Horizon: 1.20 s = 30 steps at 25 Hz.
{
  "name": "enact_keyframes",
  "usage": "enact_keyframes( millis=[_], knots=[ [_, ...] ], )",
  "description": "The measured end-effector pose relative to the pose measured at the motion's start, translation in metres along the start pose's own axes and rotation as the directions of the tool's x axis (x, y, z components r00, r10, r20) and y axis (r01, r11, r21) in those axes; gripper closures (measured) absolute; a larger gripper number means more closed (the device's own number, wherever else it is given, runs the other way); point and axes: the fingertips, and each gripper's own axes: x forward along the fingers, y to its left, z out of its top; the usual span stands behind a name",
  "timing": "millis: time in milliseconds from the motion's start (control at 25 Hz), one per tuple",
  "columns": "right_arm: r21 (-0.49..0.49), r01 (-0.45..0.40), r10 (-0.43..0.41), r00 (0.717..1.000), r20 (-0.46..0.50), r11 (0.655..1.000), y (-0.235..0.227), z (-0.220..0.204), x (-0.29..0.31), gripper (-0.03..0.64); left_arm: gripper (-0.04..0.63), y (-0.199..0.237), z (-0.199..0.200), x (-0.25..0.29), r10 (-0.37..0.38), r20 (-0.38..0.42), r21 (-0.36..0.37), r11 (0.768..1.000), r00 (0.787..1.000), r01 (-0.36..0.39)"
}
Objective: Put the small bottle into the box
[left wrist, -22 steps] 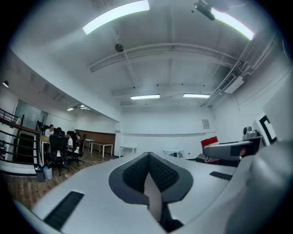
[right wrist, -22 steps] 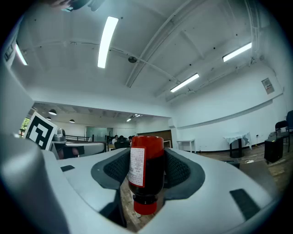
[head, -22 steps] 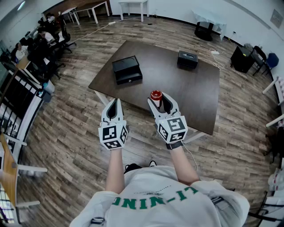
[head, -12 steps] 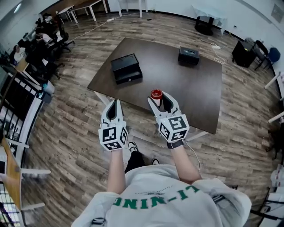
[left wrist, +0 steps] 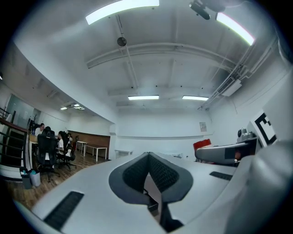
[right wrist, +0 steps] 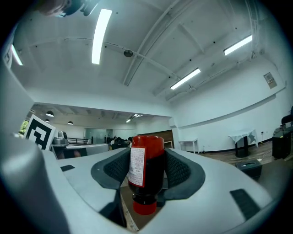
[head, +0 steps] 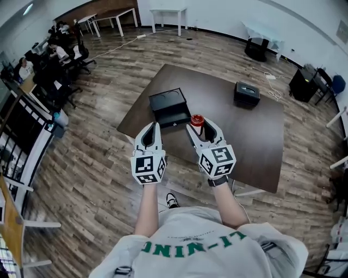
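Note:
A small dark bottle (head: pixel 197 120) with a red end and a white label is clamped between the pads of my right gripper (head: pixel 200 125). The right gripper view shows the bottle (right wrist: pixel 146 169) cap-down in that gripper (right wrist: pixel 147 178). My left gripper (head: pixel 154 129) is beside it, shut and empty; in its own view the left gripper (left wrist: pixel 149 157) has its pads meeting. Both hover at the near edge of the dark brown table (head: pixel 228 127). The black box (head: pixel 169 107) lies on the table just beyond the fingertips, between the two grippers.
A second, smaller black box (head: pixel 246 93) sits at the table's far right. People sit at desks (head: pixel 54 51) at the far left behind a black railing (head: pixel 22 130). White tables (head: pixel 166 13) stand along the back wall. Wood floor surrounds the table.
Both grippers have come forward to the table's near edge, so the black box now lies just ahead of them. The bottle stays held in the right gripper.

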Motion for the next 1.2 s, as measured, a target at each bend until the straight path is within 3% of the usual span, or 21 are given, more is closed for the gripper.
enact_keyframes(
  millis=[120,240,360,600,880,1080,1200],
  knots=[
    [0.000,-0.086,0.086,0.996,0.009,0.996,0.018,0.001,0.055,0.383,0.583,0.044,0.002,0.026,0.014,0.008,0.017,1.000,1.000,-0.015],
    [-0.010,-0.091,0.091,0.996,-0.016,0.996,0.029,-0.007,0.106,0.383,0.583,0.087,-0.004,0.047,0.017,0.007,0.029,0.999,1.000,-0.017],
    [0.025,-0.108,0.109,0.993,-0.037,0.994,0.033,-0.018,0.140,0.383,0.583,0.115,-0.012,0.066,0.001,0.019,-0.008,1.000,1.000,-0.001],
    [0.007,-0.056,0.056,0.992,-0.115,0.998,0.011,-0.048,0.185,0.383,0.583,0.144,-0.047,0.112,-0.004,-0.061,0.016,1.000,0.998,0.005],
    [0.024,-0.061,0.065,0.980,-0.188,0.998,-0.040,-0.092,0.248,0.383,0.583,0.161,-0.097,0.179,-0.036,-0.120,-0.008,0.999,0.992,0.036],
    [-0.035,-0.092,0.077,0.945,-0.317,0.995,-0.076,-0.141,0.285,0.383,0.583,0.166,-0.132,0.218,-0.042,-0.195,-0.009,0.999,0.980,0.041],
    [-0.107,-0.169,0.111,0.904,-0.413,0.980,-0.088,-0.178,0.308,0.383,0.583,0.172,-0.151,0.234,-0.046,-0.220,-0.005,0.999,0.974,0.046]
  ],
)
